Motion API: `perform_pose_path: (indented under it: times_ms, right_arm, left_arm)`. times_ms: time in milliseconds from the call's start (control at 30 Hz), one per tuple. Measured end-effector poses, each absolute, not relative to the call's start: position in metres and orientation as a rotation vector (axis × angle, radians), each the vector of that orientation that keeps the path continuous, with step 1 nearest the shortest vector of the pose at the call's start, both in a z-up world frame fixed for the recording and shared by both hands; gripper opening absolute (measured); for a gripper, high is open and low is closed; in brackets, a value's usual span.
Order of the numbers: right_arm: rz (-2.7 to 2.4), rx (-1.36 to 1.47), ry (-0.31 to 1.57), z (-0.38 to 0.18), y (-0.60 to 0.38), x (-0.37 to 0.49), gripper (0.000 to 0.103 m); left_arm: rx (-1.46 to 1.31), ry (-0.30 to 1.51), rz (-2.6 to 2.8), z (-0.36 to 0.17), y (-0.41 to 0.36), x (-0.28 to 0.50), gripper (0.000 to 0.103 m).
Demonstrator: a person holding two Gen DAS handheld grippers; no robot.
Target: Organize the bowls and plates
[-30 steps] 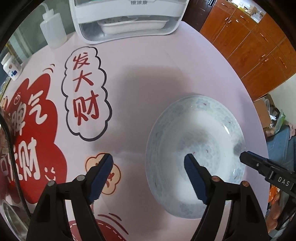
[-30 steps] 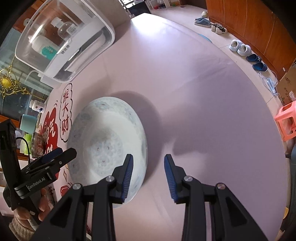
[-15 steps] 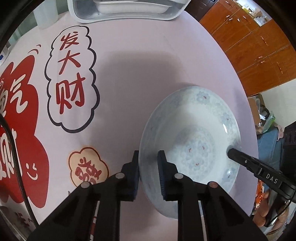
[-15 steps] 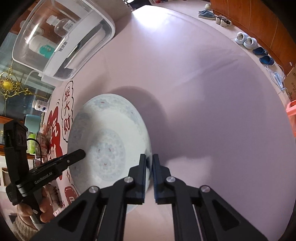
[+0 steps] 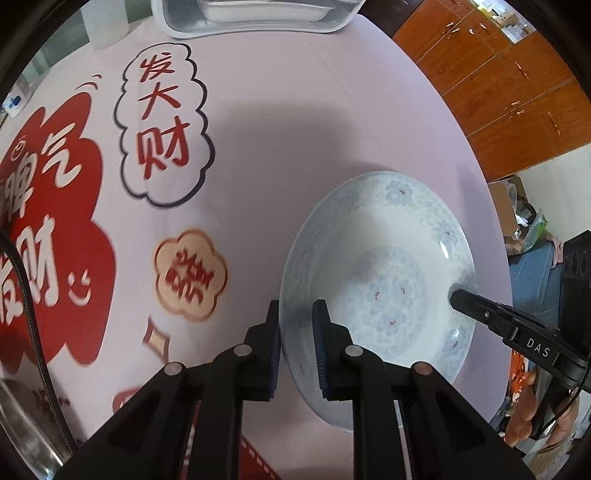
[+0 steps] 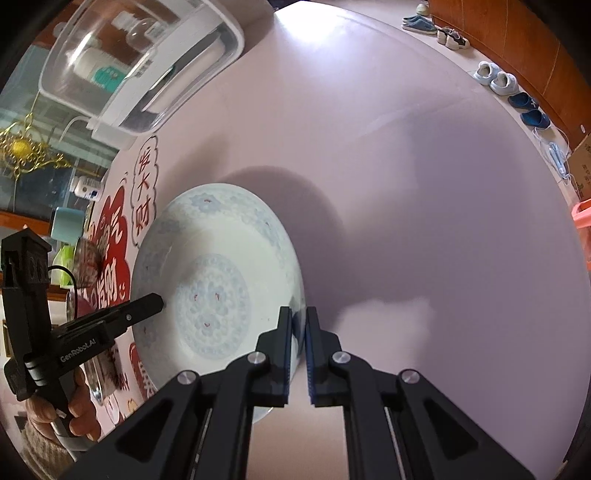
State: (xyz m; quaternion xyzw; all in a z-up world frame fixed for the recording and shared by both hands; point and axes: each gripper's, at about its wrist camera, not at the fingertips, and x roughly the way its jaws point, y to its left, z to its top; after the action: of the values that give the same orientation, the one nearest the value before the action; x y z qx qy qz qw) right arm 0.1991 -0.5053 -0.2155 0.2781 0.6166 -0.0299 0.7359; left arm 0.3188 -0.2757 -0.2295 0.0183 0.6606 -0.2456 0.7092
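Observation:
A wide white bowl with a pale blue flower pattern (image 5: 384, 280) is held over the pink tablecloth (image 5: 295, 129) and casts a shadow on it. My left gripper (image 5: 297, 328) is shut on the bowl's left rim. My right gripper (image 6: 298, 339) is shut on the opposite rim; the bowl shows in the right wrist view (image 6: 214, 288) too. Each gripper also appears in the other's view, the right one at the bowl's right edge (image 5: 458, 295) and the left one at its left edge (image 6: 155, 301).
A white dish cabinet with a clear lid (image 5: 258, 18) stands at the table's far edge, also in the right wrist view (image 6: 140, 62). Red printed characters (image 5: 162, 122) cover the cloth's left part. Wooden cupboards (image 5: 498, 81) and shoes on the floor (image 6: 495, 79) lie beyond the table.
A second ago both grippers were open beside the bowl. Both have since shut on opposite rims, and the bowl now appears raised off the cloth.

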Motion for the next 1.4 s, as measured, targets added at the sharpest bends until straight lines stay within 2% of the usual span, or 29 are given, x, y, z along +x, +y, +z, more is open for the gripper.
perform_pose_path:
  times_ms: [733, 1100, 1400]
  right_arm:
    - [0.08, 0.494, 1.32, -0.144, -0.394, 0.094, 0.007]
    - [0.141, 0.478, 1.347, -0.153, -0.35, 0.035, 0.007]
    - [0.149, 0.479, 1.433, -0.191, -0.333, 0.006, 0.007]
  left_arm:
    - [0.019, 1.427, -0.484, -0.15, -0.141, 0.169, 0.014]
    - [0.028, 1.422, -0.438, -0.157, -0.105, 0.097, 0.014]
    - [0.041, 1.449, -0.386, -0.201, -0.088, 0.065, 0.016]
